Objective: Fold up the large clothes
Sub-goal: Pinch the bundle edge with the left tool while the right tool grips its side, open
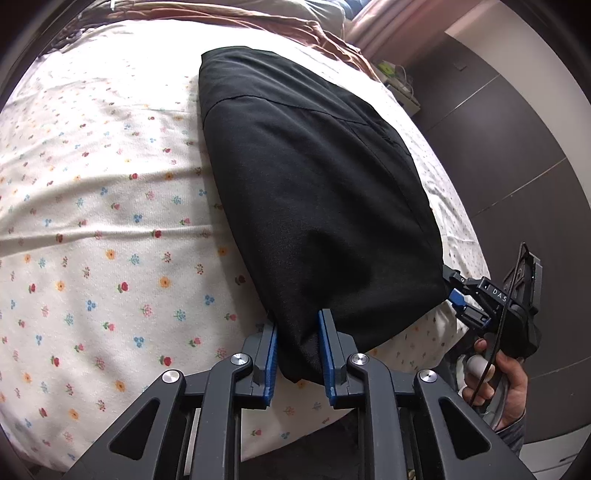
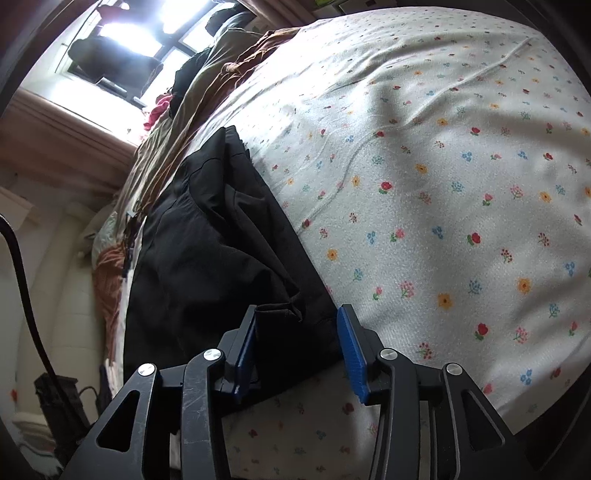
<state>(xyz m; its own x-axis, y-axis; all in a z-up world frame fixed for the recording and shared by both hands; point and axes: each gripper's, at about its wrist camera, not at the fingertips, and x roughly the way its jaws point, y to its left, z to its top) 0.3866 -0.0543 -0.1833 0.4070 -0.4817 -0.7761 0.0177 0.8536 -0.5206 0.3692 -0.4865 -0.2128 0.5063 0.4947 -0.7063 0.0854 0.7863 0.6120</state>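
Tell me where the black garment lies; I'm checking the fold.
The black garment lies on the floral bedsheet along the bed's right edge in the left wrist view, its near end between both grippers.

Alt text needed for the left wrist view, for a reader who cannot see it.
A folded black fabric garment lies on a white flower-printed bedsheet, its near edge between the blue pads of the left gripper. At right, a hand holds the right gripper at the garment's corner.

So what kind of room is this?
Most likely a bedroom: a bed with a floral sheet, a rumpled brown blanket at its far end, and a window beside it.
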